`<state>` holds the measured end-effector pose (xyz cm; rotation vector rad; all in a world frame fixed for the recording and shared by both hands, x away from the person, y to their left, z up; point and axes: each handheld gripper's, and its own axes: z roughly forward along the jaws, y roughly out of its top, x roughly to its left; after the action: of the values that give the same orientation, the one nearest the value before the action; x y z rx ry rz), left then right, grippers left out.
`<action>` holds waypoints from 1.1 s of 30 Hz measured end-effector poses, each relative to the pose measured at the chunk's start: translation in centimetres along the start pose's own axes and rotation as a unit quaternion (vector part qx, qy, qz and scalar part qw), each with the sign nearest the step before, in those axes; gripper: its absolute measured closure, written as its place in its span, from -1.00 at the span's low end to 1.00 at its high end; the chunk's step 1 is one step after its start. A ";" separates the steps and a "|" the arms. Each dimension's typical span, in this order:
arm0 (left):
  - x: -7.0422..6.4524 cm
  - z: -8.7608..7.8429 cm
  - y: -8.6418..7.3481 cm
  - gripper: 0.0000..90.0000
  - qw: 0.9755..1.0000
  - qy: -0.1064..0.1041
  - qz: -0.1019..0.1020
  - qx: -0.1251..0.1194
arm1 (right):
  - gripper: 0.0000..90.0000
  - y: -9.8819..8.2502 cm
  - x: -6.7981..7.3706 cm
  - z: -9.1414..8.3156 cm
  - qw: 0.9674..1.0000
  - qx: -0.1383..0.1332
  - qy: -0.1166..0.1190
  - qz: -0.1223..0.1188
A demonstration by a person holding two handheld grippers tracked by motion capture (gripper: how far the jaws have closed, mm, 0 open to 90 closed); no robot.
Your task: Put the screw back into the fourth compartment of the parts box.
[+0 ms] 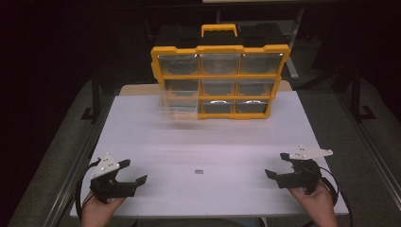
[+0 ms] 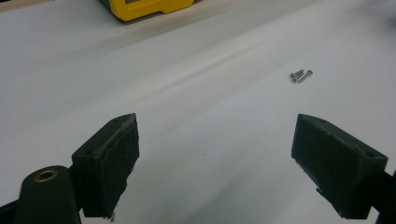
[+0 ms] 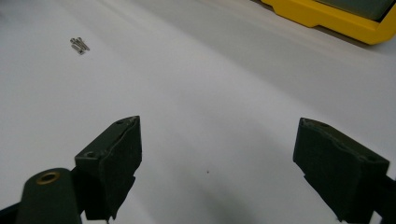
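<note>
High view, table: white table (image 1: 156, 137) lies bare between the organizer (image 1: 220, 80) at its far edge and both grippers at the near edge.
Organizer: upright, yellow frame, 9 clear drawers; contents cannot be told.
Screws: screws (image 1: 199, 171) lie well in front of the organizer, between left gripper (image 1: 133, 172) and right gripper (image 1: 275, 165).
Left gripper view: jaws wide apart, empty; screws (image 2: 300, 75) ahead-right.
Right gripper view: jaws wide apart, empty; screws (image 3: 79, 45) ahead-left.

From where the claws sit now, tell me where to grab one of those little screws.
Probably best by its thin shank, from straight above. The screws lie flat, side by side on the white table, so close the jaws across one screw's width, taking an outer one first.
</note>
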<state>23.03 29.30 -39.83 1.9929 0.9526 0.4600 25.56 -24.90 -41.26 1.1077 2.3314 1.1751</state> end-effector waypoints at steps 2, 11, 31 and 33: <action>0.0 0.0 0.0 -0.68 1.000 -0.001 0.000 0.003 | -0.68 0.0 0.0 0.0 1.000 0.000 0.000 0.000; 0.0 -0.1 -0.1 -0.68 1.000 -0.004 -0.003 0.000 | -0.68 0.1 0.1 0.0 1.000 -0.001 0.001 -0.002; -0.4 0.4 0.3 -0.68 1.000 -0.007 0.002 0.002 | -0.68 2.8 1.6 1.4 0.999 0.007 0.033 -0.038; -0.4 0.5 0.3 -0.68 1.000 -0.008 0.005 0.004 | -0.68 3.4 1.8 1.8 0.998 0.012 0.042 -0.042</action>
<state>23.24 28.56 -39.84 2.0074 0.9366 0.4465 27.11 -21.35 -39.54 0.9743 2.4363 1.1870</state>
